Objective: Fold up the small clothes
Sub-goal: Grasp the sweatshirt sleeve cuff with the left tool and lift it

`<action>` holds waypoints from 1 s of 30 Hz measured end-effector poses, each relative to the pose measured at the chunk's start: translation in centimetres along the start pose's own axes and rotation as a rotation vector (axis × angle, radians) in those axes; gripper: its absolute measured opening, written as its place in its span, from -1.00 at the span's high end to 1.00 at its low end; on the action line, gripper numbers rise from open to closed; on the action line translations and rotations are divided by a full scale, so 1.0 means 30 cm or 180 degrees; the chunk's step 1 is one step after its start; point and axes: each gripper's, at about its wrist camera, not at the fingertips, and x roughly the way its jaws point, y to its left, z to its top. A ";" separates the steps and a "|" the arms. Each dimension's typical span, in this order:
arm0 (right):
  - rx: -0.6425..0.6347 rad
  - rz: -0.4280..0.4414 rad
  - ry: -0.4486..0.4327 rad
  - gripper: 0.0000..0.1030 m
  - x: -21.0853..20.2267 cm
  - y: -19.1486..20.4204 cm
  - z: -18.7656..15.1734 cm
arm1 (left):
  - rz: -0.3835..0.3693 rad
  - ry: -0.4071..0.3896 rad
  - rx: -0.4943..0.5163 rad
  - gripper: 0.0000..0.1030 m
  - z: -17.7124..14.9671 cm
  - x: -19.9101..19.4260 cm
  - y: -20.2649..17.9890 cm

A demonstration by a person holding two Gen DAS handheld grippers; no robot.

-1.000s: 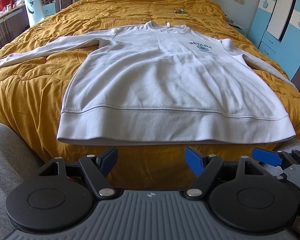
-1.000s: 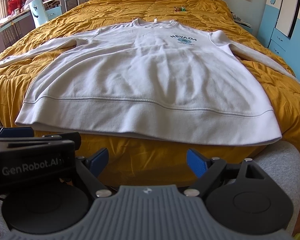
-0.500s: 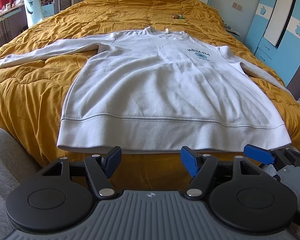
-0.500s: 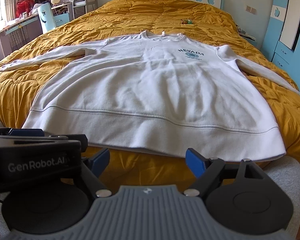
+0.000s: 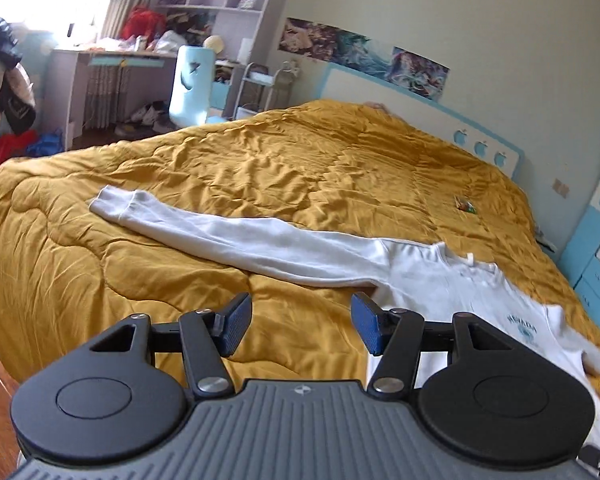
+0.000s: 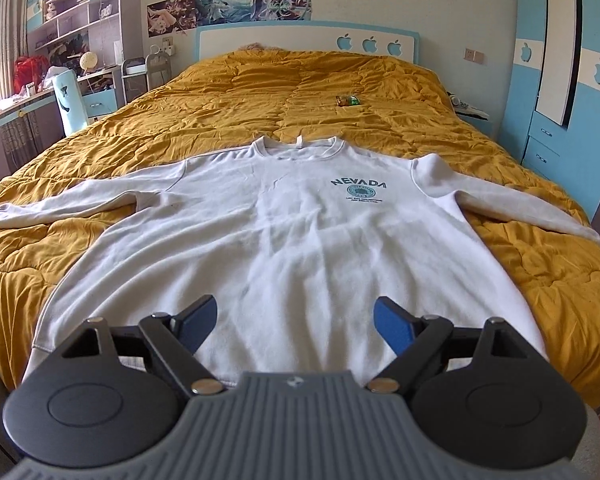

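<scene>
White sweatshirt (image 6: 284, 240) spread flat on a mustard quilt (image 6: 260, 92)

One sweatshirt, two grippers: the right gripper (image 6: 296, 324) hangs agape over its hem; the left gripper (image 5: 298, 326), jaws just narrowing around nothing, sits short of the outstretched sleeve (image 5: 228, 240), body to its right
</scene>
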 end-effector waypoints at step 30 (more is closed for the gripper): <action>0.0287 -0.0274 0.0210 -0.59 0.247 -0.038 0.161 | 0.0590 0.0080 -0.1938 0.41 0.154 0.600 0.641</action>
